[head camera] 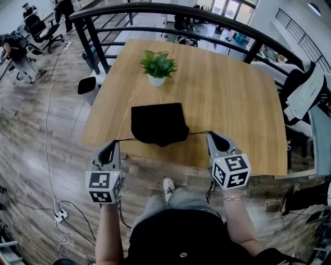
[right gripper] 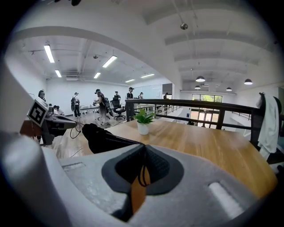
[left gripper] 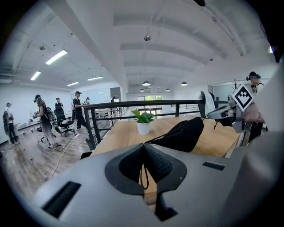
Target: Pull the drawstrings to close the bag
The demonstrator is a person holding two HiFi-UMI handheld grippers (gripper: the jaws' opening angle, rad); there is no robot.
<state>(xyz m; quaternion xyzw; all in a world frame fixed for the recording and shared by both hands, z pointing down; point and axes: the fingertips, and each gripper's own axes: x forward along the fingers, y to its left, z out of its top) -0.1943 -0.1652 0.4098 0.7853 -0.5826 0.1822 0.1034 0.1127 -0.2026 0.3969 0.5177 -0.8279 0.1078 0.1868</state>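
Pinching the left drawstring (head camera: 125,139) between jaws clenched together, the left gripper (head camera: 110,146) hangs just off the near edge of the wooden table (head camera: 232,93), out past the bag's left side. Its own view shows the dark pads pressed tight on the thin black cord, with a short loop of it dangling below the pads. The right gripper (head camera: 211,135) mirrors this on the other side. Its jaws are likewise clamped on the right drawstring (head camera: 198,133), and a small loop of cord hangs beneath the pads there too. Each cord runs in a nearly straight line from the jaws to the black bag (head camera: 158,123), which rests on the table close to the near edge, about midway between the two grippers. The bag's near end, where the cords come out, looks narrower than its far end. A potted plant (head camera: 158,66) in a white pot stands on the table behind the bag, apart from it. Beyond the table's far side runs a dark railing (head camera: 170,9). The person's forearms reach down to the grippers from the bottom of the head view.
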